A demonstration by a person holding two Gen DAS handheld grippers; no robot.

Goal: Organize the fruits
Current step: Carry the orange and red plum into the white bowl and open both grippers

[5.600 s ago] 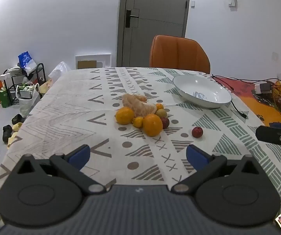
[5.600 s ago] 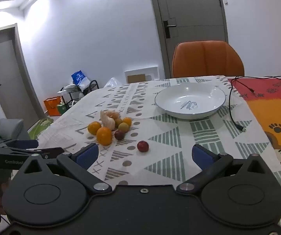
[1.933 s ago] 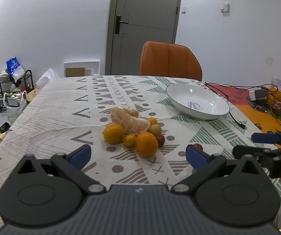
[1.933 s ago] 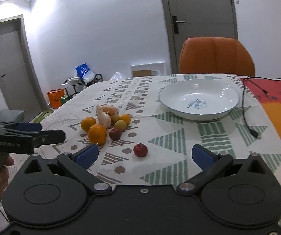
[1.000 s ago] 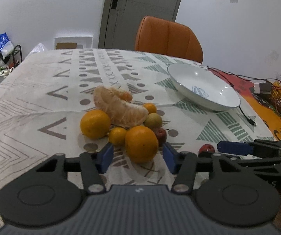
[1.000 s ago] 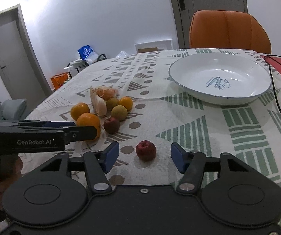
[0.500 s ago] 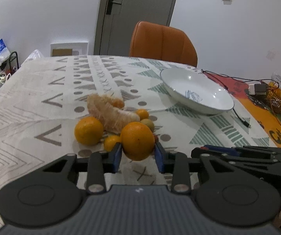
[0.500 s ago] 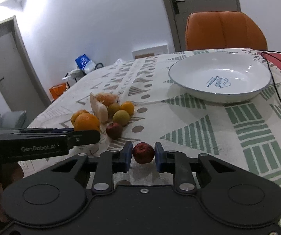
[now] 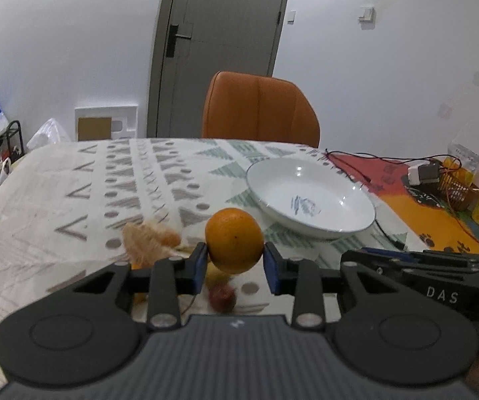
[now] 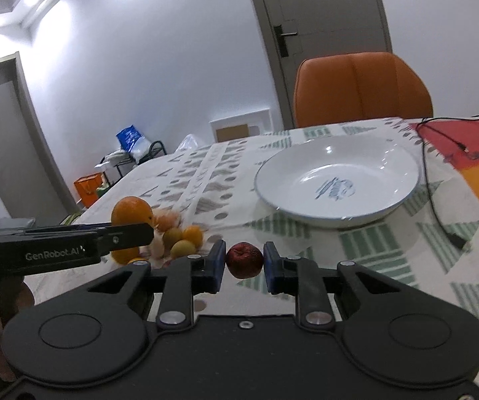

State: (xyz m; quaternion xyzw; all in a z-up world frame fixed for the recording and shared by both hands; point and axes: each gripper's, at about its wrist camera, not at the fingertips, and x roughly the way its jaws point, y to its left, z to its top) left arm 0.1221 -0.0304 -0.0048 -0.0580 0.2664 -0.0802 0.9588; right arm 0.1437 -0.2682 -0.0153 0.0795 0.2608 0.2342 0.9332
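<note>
I am holding a large orange (image 9: 234, 240) in the left tongs (image 9: 234, 266), whose blue pads (image 9: 200, 263) are pressing on it from both sides, and it is sitting above the patterned worktop (image 9: 72, 183) rather than on it. In the right wrist view I am seeing the same orange (image 10: 132, 211) raised over the left tongs' dark arm, which is crossing the left side of that picture. The right tongs (image 10: 243, 261) are closed around a small dark red fruit (image 10: 244, 260), its blue pads touching it left and right; whether this fruit is clear of the cloth I cannot tell. The remaining pile of fruit (image 10: 179, 238) is lying on the worktop just beyond the left tongs: small yellow-orange pieces, another orange partly hidden behind the arm, and a peeled pale segment cluster (image 9: 146, 241). Below the held orange, another small reddish fruit (image 9: 222, 295) is showing, blurred, on the cloth. The white plate (image 10: 338, 180) is standing farther back and to the right of the pile, well apart from both held fruits, with only a blue mark printed in its middle. A black cable (image 10: 439, 206) is running along the worktop beside the plate's right rim, and an orange chair (image 9: 261, 110) is standing behind the far edge.
</note>
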